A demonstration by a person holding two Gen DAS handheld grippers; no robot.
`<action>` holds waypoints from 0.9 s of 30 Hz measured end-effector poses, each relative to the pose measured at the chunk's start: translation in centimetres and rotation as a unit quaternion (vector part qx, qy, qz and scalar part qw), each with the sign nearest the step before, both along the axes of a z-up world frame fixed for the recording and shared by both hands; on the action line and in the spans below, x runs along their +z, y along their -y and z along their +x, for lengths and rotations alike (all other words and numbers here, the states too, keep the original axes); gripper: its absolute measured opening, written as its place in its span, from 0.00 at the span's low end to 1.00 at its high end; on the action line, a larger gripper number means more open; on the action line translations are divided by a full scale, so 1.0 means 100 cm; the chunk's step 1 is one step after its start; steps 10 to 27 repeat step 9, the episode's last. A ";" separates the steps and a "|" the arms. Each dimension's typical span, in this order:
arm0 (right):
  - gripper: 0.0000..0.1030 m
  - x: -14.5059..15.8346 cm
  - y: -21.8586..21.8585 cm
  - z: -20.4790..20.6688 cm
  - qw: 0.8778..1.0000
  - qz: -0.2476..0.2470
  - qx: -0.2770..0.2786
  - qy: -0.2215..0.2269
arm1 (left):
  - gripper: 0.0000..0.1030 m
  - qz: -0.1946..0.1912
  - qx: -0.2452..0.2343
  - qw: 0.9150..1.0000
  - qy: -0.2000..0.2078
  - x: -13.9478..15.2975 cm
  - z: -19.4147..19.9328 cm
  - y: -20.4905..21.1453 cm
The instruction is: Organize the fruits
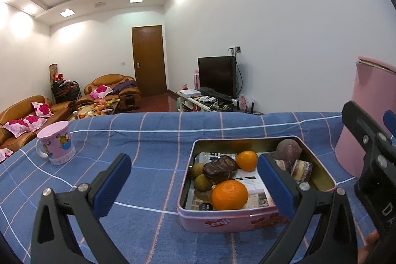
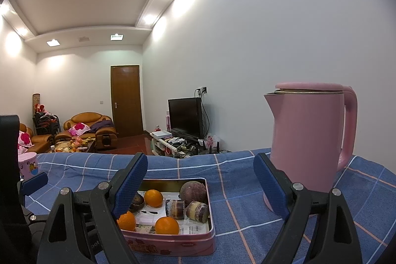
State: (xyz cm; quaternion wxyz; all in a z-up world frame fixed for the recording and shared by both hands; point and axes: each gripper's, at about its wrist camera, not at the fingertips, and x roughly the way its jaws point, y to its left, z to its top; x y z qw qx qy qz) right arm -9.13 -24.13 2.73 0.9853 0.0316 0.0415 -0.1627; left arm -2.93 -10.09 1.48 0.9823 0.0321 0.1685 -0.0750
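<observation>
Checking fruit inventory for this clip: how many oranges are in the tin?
3 oranges in the pink tin: back orange, front-left orange partly behind a finger, front-middle orange. Others may be hidden.

The desk (image 1: 153,140) has a blue checked cloth on it. On the cloth stand a pink tin (image 1: 222,222), a mug (image 1: 58,144) and a pink kettle (image 2: 307,140), apart from each other.

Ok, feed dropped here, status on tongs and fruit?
Left tongs open, empty. Right tongs open, empty. Fruit in pink tin. Pink kettle beside tin.
</observation>
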 end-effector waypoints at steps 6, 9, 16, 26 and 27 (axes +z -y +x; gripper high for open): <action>0.86 -0.001 0.003 0.001 1.000 0.002 -0.003 -0.004 | 1.00 -0.003 -0.001 1.000 -0.001 -0.001 0.001 0.000; 0.86 -0.001 0.003 0.002 1.000 0.002 -0.006 -0.005 | 1.00 -0.002 -0.002 1.000 -0.002 -0.001 0.001 0.000; 0.86 -0.001 0.003 0.002 1.000 0.002 -0.006 -0.005 | 1.00 -0.002 -0.002 1.000 -0.002 -0.001 0.001 0.000; 0.86 -0.001 0.003 0.002 1.000 0.002 -0.006 -0.005 | 1.00 -0.002 -0.002 1.000 -0.002 -0.001 0.001 0.000; 0.86 -0.001 0.003 0.002 1.000 0.002 -0.006 -0.005 | 1.00 -0.002 -0.002 1.000 -0.002 -0.001 0.001 0.000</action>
